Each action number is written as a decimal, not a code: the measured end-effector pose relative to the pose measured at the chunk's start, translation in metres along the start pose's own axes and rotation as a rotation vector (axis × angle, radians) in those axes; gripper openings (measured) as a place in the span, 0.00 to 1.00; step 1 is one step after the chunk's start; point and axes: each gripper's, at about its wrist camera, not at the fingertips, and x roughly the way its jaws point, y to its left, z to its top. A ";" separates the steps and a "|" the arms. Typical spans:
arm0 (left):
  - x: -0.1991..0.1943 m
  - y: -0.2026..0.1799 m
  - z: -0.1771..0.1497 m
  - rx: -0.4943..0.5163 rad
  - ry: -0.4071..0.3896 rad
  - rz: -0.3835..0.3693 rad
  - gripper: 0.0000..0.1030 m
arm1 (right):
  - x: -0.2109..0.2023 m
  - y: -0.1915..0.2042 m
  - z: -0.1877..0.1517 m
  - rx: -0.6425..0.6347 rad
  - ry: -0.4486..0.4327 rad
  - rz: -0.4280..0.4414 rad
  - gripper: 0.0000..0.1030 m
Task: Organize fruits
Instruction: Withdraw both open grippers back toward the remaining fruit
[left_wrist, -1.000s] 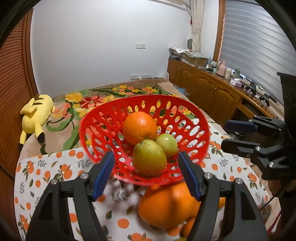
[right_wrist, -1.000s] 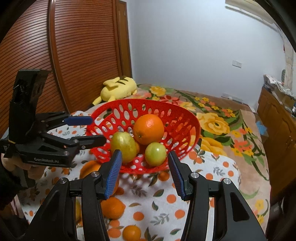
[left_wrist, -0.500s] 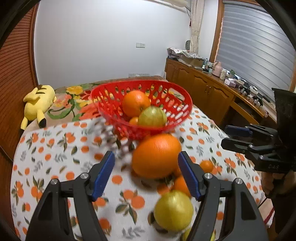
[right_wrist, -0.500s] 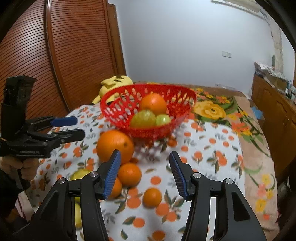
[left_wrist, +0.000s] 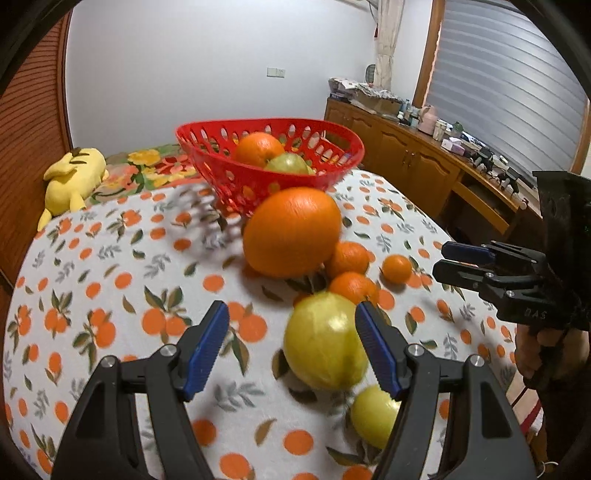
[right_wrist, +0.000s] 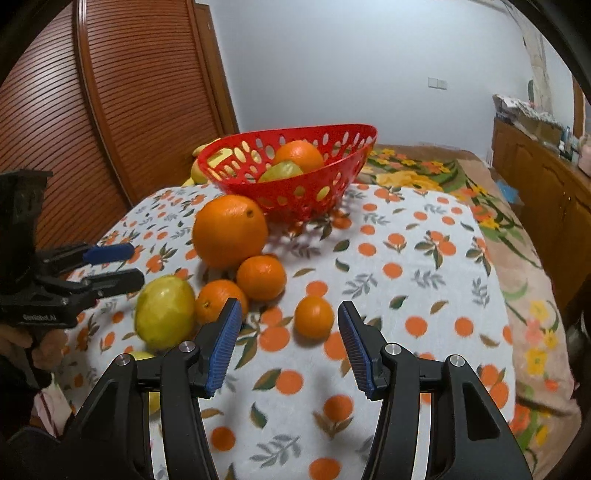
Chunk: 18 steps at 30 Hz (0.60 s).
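A red perforated basket (left_wrist: 229, 177) (right_wrist: 332, 184) at the table's far side holds an orange (left_wrist: 258, 147) and a green fruit (left_wrist: 288, 164). In front of it lie a big orange (left_wrist: 291, 230) (right_wrist: 229, 230), three small oranges (right_wrist: 261, 277) (right_wrist: 219, 301) (right_wrist: 314, 316) and two yellow-green fruits (left_wrist: 325, 349) (left_wrist: 373, 415). My left gripper (left_wrist: 291, 347) (right_wrist: 135, 264) is open; the larger yellow-green fruit (right_wrist: 164, 312) sits between its fingers, close to the right pad. My right gripper (right_wrist: 290, 343) (left_wrist: 439, 258) is open, the nearest small orange just ahead of its gap.
The table (right_wrist: 406, 258) wears a white cloth printed with oranges. Behind it lie a floral bed cover (right_wrist: 424, 173) and a yellow plush toy (left_wrist: 70, 181). A wooden cabinet (left_wrist: 413, 166) runs along the right, slatted wooden doors (right_wrist: 110, 110) along the left.
Both grippers have drawn back from the basket and come lower. The basket now looks farther off, and the loose fruits have come between and in front of the fingers.
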 end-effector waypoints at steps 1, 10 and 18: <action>0.001 -0.001 -0.002 -0.001 0.005 -0.006 0.69 | 0.000 0.002 -0.001 0.001 0.000 0.002 0.54; 0.013 -0.019 -0.008 0.019 0.054 -0.036 0.69 | -0.003 0.018 -0.018 0.010 0.011 0.034 0.54; 0.031 -0.018 -0.009 0.021 0.101 -0.052 0.62 | -0.001 0.028 -0.025 0.004 0.023 0.060 0.54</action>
